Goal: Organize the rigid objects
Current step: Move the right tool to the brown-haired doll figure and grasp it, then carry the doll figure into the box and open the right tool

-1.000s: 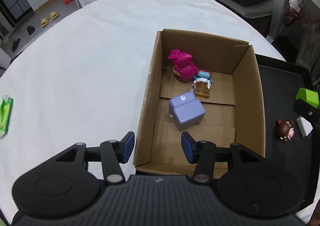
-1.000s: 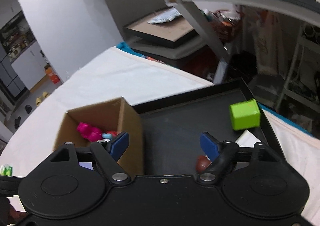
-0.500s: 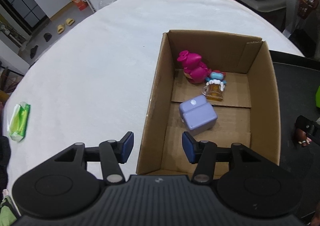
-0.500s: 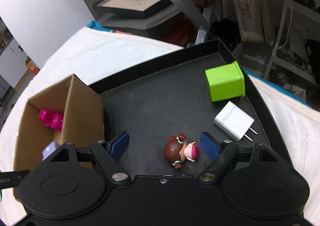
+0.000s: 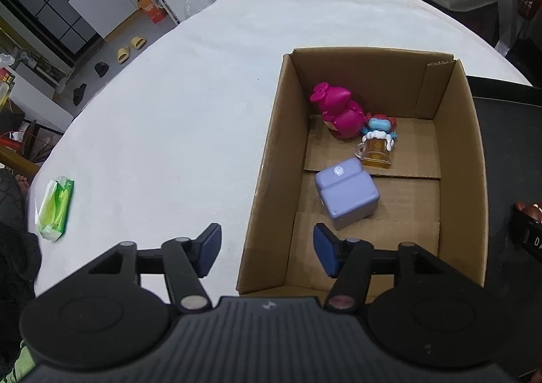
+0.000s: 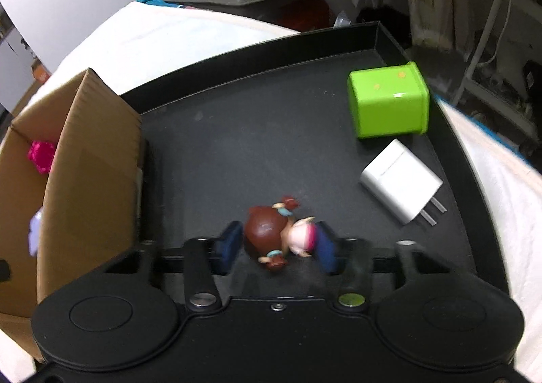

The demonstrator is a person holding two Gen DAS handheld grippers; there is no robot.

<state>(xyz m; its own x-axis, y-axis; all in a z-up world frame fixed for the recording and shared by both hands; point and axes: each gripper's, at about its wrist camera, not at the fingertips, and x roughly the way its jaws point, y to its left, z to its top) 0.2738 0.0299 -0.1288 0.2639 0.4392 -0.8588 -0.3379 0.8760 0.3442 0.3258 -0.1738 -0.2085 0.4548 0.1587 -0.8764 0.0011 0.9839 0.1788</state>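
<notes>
- My right gripper (image 6: 276, 245) has just clamped its jaws onto the brown-haired figurine (image 6: 277, 234), which lies on the black tray (image 6: 257, 132).
- My left gripper (image 5: 266, 249) hangs released, jaws just widened, straddling the cardboard box (image 5: 267, 159) wall and gripping nothing.
- Green cube (image 6: 389, 100) and white charger (image 6: 401, 179) sit nearby.

Your cardboard box (image 5: 457, 159) is open on top. Its near half has bare floor, while a lilac block (image 5: 347, 195) sits mid-floor and a magenta figure (image 5: 338, 112) and a small mug toy (image 5: 374, 150) crowd the far left corner. On the black tray (image 6: 257, 132), the wide middle is clear. A green cube (image 6: 389, 101) and a white charger (image 6: 399, 179) block its right side. The box's tall wall stands against the tray's left edge.
</notes>
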